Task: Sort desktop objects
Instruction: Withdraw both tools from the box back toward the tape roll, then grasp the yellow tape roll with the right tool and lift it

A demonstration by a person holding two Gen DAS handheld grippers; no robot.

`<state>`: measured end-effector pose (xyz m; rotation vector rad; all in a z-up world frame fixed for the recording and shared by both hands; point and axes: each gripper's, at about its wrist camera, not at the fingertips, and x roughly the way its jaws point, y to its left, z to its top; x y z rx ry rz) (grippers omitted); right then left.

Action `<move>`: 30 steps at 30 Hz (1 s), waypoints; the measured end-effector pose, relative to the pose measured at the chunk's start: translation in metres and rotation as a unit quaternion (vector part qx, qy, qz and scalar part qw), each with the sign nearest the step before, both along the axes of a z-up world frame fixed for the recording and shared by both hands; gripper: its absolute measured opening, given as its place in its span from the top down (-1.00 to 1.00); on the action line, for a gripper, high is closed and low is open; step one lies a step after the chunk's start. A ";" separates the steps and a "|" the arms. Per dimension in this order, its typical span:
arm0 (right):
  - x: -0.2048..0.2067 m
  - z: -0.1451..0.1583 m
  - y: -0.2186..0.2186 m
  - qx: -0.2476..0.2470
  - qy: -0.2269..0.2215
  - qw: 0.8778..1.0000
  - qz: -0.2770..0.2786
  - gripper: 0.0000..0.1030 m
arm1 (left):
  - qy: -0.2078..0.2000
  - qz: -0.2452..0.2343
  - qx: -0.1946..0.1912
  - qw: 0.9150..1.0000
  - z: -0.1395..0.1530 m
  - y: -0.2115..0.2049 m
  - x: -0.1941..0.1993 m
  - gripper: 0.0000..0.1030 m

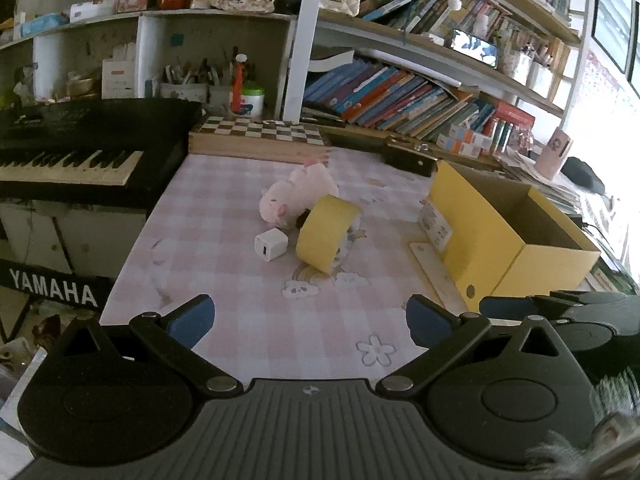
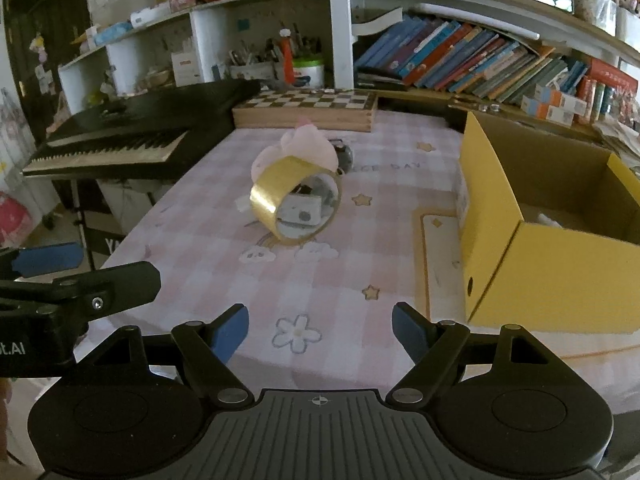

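Tabletop (image 1: 224, 280) covered in a pink checked cloth with flower and star prints. Near its middle, a cluster: a roll of yellow tape (image 1: 326, 236) standing on its edge, tilted, with a pink plush toy (image 1: 296, 192) lying right behind it toward the far edge, touching or nearly so. A small white charger cube (image 1: 271, 244) sits just beside the tape on its left as seen from the left wrist; from the right wrist the cube is mostly hidden behind the roll. An open yellow cardboard box (image 1: 492, 248) stands along the right edge, flap up, well apart from the cluster. At the far edge, a wooden chessboard box (image 1: 260, 136); a black Yamaha keyboard (image 1: 80, 152) runs off the far left corner. Left gripper (image 1: 310, 320) over the near edge, jaws spread wide, nothing between them. Right gripper (image 2: 320, 330) likewise over the near edge, jaws wide apart and empty, blue pads (image 2: 230, 334) clear of everything.
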<state>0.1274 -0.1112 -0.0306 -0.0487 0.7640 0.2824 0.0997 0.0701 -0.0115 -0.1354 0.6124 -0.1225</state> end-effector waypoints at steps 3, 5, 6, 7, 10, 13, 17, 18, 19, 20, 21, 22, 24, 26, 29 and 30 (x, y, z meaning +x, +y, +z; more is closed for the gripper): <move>0.012 -0.002 0.000 -0.001 0.006 1.000 0.005 -0.58 | 0.003 0.005 -0.001 1.000 -0.001 0.000 0.010 -1.00; 0.020 -0.004 0.000 -0.001 0.012 1.000 0.009 -0.58 | 0.009 0.013 -0.003 1.000 -0.002 0.001 0.018 -1.00; 0.024 -0.005 0.000 -0.001 0.014 1.000 0.012 -0.58 | 0.011 0.018 -0.004 1.000 -0.003 0.001 0.022 -1.00; 0.029 -0.006 0.000 -0.001 0.017 1.000 0.015 -0.58 | 0.015 0.023 -0.005 1.000 -0.003 0.003 0.026 -1.00; 0.040 -0.007 -0.001 0.000 0.021 1.000 0.020 -0.58 | 0.023 0.039 -0.006 0.999 -0.005 0.006 0.036 -1.00; 0.054 -0.008 -0.001 0.001 0.024 0.999 0.024 -0.58 | 0.026 0.048 -0.005 0.998 -0.005 0.006 0.046 -1.00; 0.071 -0.008 0.000 0.005 0.025 0.999 0.033 -0.58 | 0.025 0.058 -0.002 0.998 -0.003 0.007 0.060 -1.00; 0.075 -0.009 0.001 0.006 0.026 0.999 0.036 -0.58 | 0.026 0.062 0.000 0.998 -0.003 0.007 0.062 -1.00; 0.079 -0.009 0.001 0.007 0.027 0.999 0.040 -0.58 | 0.026 0.068 0.002 0.997 -0.002 0.008 0.065 -1.00; 0.084 -0.009 0.002 0.009 0.028 0.999 0.044 -0.58 | 0.028 0.078 0.005 0.997 -0.002 0.009 0.068 -1.00; 0.088 -0.010 0.003 0.011 0.030 0.998 0.049 -0.58 | 0.030 0.086 0.007 0.996 -0.002 0.012 0.071 -1.00; 0.093 -0.010 0.005 0.012 0.032 0.998 0.055 -0.58 | 0.031 0.095 0.008 0.995 -0.002 0.014 0.074 -1.00; 0.101 -0.012 0.010 0.012 0.038 0.997 0.069 -0.60 | 0.034 0.112 0.009 0.993 -0.001 0.019 0.077 -1.00; 0.109 -0.015 0.016 0.008 0.043 0.996 0.083 -0.80 | 0.036 0.126 0.011 0.991 -0.001 0.023 0.080 -1.00; 0.121 -0.021 0.025 0.001 0.052 0.993 0.102 -0.94 | 0.039 0.141 0.014 0.989 -0.001 0.025 0.084 -1.00; 0.126 -0.025 0.028 -0.003 0.056 0.993 0.106 -0.95 | 0.040 0.144 0.015 0.989 0.000 0.025 0.085 -1.00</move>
